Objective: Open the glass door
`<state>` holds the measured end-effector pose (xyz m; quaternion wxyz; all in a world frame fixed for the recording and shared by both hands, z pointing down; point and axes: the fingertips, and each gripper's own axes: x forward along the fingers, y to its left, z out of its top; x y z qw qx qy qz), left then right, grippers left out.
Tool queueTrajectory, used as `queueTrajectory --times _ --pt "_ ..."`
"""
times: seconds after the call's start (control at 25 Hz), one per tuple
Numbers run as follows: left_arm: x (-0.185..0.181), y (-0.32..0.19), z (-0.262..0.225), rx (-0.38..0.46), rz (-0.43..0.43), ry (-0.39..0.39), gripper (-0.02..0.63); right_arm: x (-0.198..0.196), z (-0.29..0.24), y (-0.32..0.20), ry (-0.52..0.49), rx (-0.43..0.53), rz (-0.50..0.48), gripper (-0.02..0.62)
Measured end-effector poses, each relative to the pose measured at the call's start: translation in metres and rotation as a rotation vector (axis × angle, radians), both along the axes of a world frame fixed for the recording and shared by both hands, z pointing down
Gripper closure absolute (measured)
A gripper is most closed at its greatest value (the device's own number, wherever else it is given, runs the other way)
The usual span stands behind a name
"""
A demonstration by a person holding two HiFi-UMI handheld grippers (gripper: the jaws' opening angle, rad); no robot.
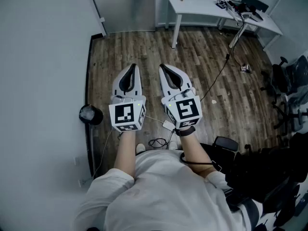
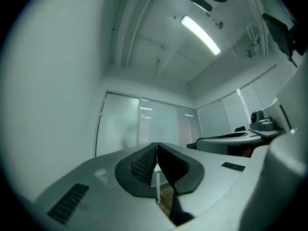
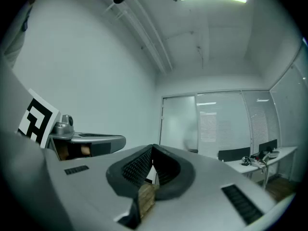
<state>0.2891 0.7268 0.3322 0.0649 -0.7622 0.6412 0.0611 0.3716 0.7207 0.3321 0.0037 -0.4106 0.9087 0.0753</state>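
Note:
The frosted glass door (image 1: 126, 6) stands shut at the far end of the room, past the wall's corner. It also shows as a pale panel, the door (image 2: 120, 129) in the left gripper view and the door (image 3: 179, 124) in the right gripper view. Both grippers are held level side by side over the wood floor, well short of the door. My left gripper (image 1: 132, 67) is shut with nothing in it; its jaws (image 2: 157, 146) meet at the tip. My right gripper (image 1: 163, 67) is likewise shut and empty, jaws (image 3: 152, 148) together.
A white wall (image 1: 43, 57) runs along the left. A black round object (image 1: 90, 114) sits on the floor beside it. A white desk (image 1: 202, 6) with cables stands at the back right, a cable (image 1: 219, 76) trails over the floor, and black chairs (image 1: 288, 81) crowd the right.

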Motion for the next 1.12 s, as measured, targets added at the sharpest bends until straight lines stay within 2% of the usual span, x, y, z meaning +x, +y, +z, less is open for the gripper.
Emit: queueTrajectory --times 0.28,0.52,0.76,0.92,1.12 --pt "0.025 -0.005 0.001 0.0 0.0 0.013 0.6 0.03 0.002 -0.005 -0.01 -0.015 0.018 0.592" --pt "0.08 -0.015 0.008 -0.007 0.012 0.033 0.6 0.081 0.003 -0.012 -0.053 -0.016 0.031 0.592" --pt "0.123 -0.027 0.017 -0.016 -0.003 0.015 0.6 0.137 0.006 -0.029 -0.106 -0.008 0.059 0.592" --pt "0.129 -0.039 0.026 -0.049 -0.014 -0.016 0.6 0.144 0.019 -0.044 -0.123 -0.051 0.004 0.592" --pt "0.11 -0.08 0.029 -0.061 -0.02 -0.003 0.6 0.116 0.026 -0.073 -0.102 -0.055 -0.084 0.592"
